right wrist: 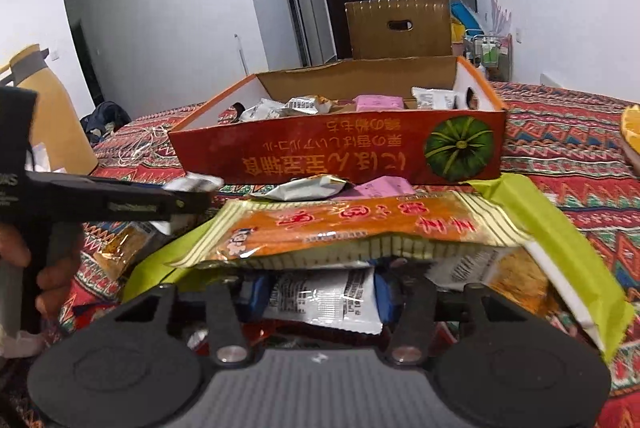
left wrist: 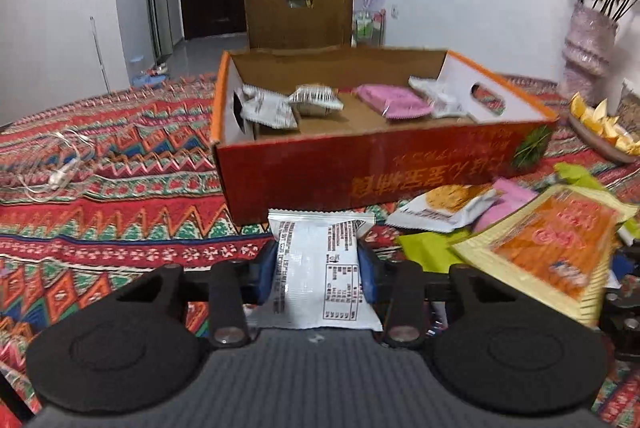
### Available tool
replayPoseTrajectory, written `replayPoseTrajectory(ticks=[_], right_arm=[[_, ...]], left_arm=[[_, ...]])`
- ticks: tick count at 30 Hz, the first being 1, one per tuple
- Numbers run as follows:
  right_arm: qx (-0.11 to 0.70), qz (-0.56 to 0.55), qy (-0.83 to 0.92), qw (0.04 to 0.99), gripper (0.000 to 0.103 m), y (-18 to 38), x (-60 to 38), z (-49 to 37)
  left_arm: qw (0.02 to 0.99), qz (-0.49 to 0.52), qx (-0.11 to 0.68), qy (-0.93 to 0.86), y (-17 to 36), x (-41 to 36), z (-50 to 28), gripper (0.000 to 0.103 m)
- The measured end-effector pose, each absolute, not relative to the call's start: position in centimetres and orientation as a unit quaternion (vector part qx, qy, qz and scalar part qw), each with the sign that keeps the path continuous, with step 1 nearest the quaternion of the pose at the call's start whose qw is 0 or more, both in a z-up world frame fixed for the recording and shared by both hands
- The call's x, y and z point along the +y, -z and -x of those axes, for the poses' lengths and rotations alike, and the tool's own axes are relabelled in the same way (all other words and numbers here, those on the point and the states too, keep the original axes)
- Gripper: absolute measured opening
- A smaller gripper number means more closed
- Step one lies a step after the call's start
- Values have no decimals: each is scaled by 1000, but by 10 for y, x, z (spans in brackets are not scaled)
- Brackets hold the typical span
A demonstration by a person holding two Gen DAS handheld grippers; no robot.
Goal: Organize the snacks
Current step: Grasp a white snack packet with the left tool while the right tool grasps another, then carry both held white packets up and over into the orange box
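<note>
Both grippers point(left wrist: 318, 268) point(right wrist: 320, 298): black frames, blue pads, ribbed grey base, silver screws.

Orange-and-yellow packet point(right wrist: 352, 232): lies over the right gripper's fingertips point(right wrist: 322, 302), hiding their ends; the silver packet point(right wrist: 324, 302) between the blue pads shows only its near part.
Lime-green wrapper point(right wrist: 560, 240): mostly buried beneath that packet.
Red box point(left wrist: 360, 163): front-wall lettering blurred in the left view.
Plate of orange slices point(left wrist: 600, 131): cut off at the right edge of the table.
Flower vase point(left wrist: 588, 43): blooms cut off by the frame's top.
Left gripper point(right wrist: 188, 193): seen side-on and blurred; its load only a silvery smear.
</note>
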State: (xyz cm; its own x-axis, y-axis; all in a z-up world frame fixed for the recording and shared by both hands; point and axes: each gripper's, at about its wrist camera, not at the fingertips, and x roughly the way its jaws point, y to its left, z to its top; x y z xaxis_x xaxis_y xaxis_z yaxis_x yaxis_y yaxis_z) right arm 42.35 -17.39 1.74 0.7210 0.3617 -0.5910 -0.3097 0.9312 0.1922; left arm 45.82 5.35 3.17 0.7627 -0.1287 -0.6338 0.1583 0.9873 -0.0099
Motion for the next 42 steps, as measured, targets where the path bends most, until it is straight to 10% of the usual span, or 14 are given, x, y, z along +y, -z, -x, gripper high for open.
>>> replayPoseTrajectory(ticks=[42], right_arm=[[243, -55, -309, 918, 45, -105, -223, -182]], left_arm=[[958, 47, 273, 74, -90, 15, -191, 41]])
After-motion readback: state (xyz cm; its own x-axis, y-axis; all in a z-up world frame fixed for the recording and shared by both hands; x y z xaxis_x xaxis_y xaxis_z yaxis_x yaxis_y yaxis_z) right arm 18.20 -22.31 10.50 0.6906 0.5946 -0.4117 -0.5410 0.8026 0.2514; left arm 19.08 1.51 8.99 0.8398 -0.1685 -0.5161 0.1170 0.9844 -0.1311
